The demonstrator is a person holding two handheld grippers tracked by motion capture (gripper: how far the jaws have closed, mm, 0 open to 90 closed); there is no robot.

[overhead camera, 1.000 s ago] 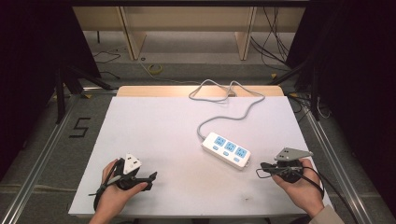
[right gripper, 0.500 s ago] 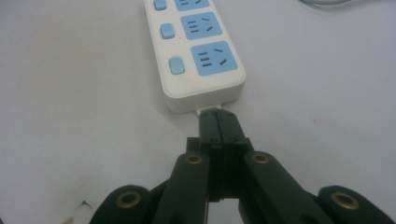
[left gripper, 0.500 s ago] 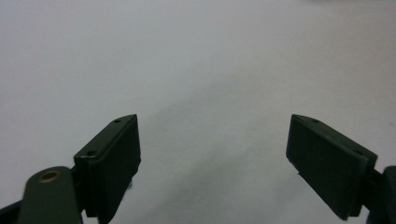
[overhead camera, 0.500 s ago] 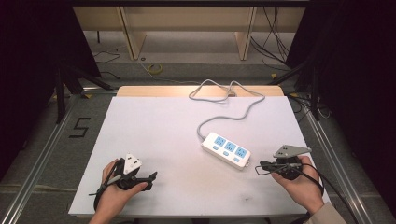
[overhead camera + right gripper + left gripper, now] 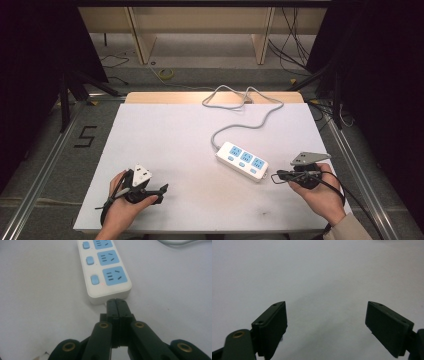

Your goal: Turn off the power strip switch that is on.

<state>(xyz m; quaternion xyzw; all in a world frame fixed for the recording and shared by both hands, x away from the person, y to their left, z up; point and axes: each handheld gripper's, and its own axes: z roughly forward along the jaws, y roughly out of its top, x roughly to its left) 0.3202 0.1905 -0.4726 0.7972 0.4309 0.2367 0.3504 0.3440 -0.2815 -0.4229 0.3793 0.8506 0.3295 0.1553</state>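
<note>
Right gripper view: white, blue-socketed power strip (image 5: 103, 270).

Beyond the far edge of your white tabletop (image 5: 165, 135), note wooden shelving legs (image 5: 142, 37), loose floor cables (image 5: 295, 45), black drapes on both sides.

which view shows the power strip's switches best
The right gripper view: the power strip lies close ahead, its blue switches clear. The high view shows the whole strip, small. The left gripper view faces bare table.
</note>
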